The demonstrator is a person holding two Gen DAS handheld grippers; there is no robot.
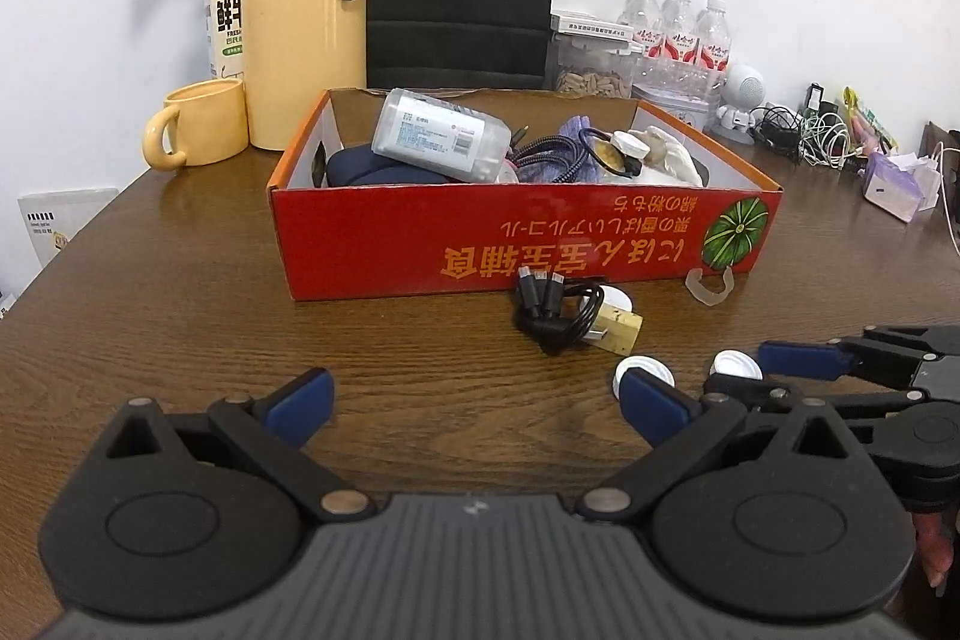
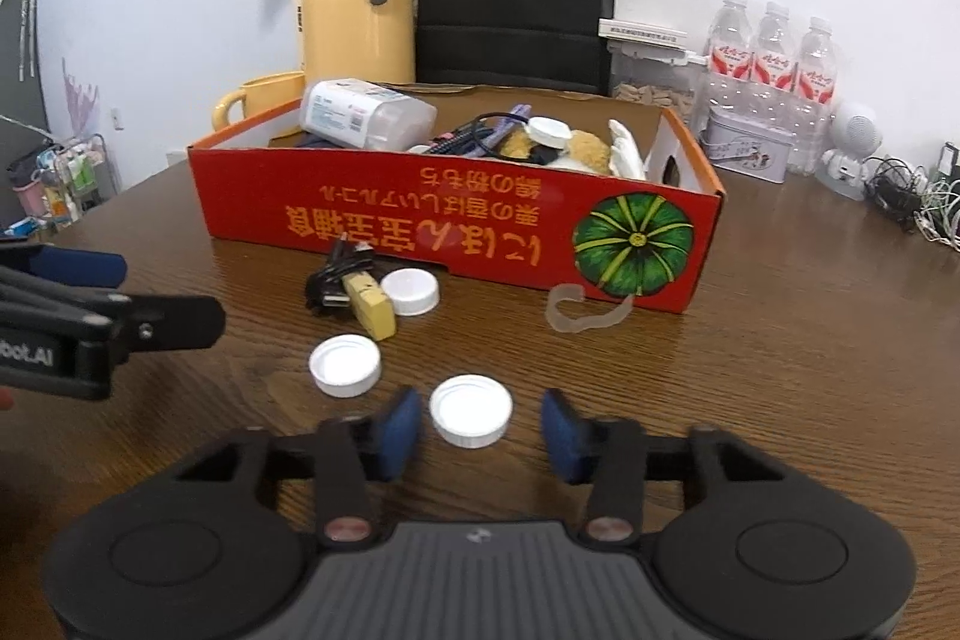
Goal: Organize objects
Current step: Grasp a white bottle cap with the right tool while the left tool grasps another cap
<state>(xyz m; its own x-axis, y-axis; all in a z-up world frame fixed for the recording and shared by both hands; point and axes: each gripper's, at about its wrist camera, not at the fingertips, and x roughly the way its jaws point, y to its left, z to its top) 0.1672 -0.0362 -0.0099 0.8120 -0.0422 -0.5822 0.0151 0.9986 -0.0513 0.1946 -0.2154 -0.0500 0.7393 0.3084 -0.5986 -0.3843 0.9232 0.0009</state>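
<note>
My right tongs [image 2: 474,427] stand apart around a white cap [image 2: 471,411] low in the frame's centre, pads either side and not yet pressing it; being round, it has no long axis to line up with. A second cap [image 2: 345,364] lies just up-left, a third [image 2: 411,290] nearer the red box [image 2: 456,226] by a black cable [image 2: 329,283]. My left tongs [image 1: 474,397] gape wide over bare brown wood-grain bench [image 1: 180,316], holding nothing. The right is nearer. White wall behind, clutter along it.

I see the wooden counter [image 2: 780,370] carrying a red box [image 2: 420,220]; before it lie three white caps [image 2: 471,411], a cable bundle [image 2: 327,280] and a clear strip [image 2: 585,313].
</note>
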